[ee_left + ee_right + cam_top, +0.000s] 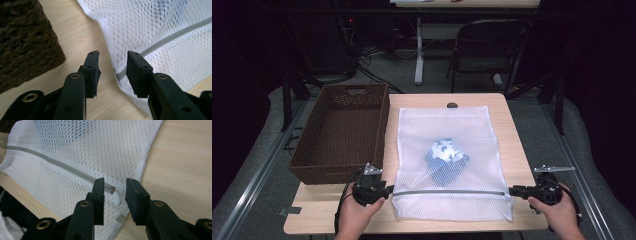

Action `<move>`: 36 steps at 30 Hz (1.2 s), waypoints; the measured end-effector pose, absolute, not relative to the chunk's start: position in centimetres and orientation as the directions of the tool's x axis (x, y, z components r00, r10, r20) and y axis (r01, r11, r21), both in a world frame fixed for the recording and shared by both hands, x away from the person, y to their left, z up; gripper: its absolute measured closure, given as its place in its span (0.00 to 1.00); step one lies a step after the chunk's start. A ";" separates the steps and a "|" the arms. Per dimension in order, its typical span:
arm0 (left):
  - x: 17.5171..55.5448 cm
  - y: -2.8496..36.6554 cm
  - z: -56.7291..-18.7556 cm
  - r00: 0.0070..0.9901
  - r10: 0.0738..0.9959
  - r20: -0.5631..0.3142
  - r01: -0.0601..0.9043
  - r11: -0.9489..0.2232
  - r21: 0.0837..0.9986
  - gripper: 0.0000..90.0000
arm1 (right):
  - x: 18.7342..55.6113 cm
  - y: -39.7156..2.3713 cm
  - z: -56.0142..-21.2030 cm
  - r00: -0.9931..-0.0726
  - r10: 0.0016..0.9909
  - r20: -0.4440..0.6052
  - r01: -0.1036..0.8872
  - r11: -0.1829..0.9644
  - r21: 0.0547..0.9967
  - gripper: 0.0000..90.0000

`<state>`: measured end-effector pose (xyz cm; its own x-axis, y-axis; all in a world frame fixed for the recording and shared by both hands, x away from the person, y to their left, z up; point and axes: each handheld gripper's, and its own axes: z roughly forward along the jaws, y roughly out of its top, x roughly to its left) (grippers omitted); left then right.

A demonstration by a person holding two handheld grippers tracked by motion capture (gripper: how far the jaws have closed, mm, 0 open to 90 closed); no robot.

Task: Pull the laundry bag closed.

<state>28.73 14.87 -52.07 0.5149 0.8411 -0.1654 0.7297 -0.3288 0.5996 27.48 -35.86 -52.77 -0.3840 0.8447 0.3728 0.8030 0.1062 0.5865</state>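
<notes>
Both grippers stand with their jaws apart and hold nothing. Left gripper (pixel 388 190), in the lower left of the high view, sits at the left end of the grey zipper (pixel 447 191); in the left gripper view the zipper end lies between its open black jaws, and the pads do not press on it. Right gripper (pixel 512 190), in the lower right of the high view, is at the other end, where the small white zipper pull (pixel 117 199) lies between its open jaws, untouched. White mesh laundry bag (pixel 444 130) lies flat in the middle of the light wooden table (pixel 512 130), with a blue and white cloth (pixel 446 160) inside. Beside it, at the left, stands a brown woven basket (pixel 312 167).
</notes>
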 end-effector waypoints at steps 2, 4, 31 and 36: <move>28.7 14.8 -51.9 0.526 0.836 -0.155 0.711 -0.333 0.619 0.67 | 27.5 -35.4 -52.6 -0.407 0.847 0.342 0.781 0.129 0.611 0.72; 28.7 14.9 -51.7 0.540 0.830 -0.141 0.685 -0.336 0.647 0.65 | 27.4 -35.0 -52.3 -0.434 0.845 0.312 0.756 0.154 0.636 0.69; 27.6 21.9 -51.9 0.508 0.859 -0.065 0.618 -0.311 0.722 0.52 | 25.6 -31.2 -52.8 -0.587 0.809 -0.030 0.458 0.362 0.812 0.45; 27.4 22.9 -53.1 0.479 0.877 -0.048 0.631 -0.306 0.713 0.51 | 25.4 -31.6 -53.5 -0.572 0.819 -0.043 0.445 0.353 0.823 0.44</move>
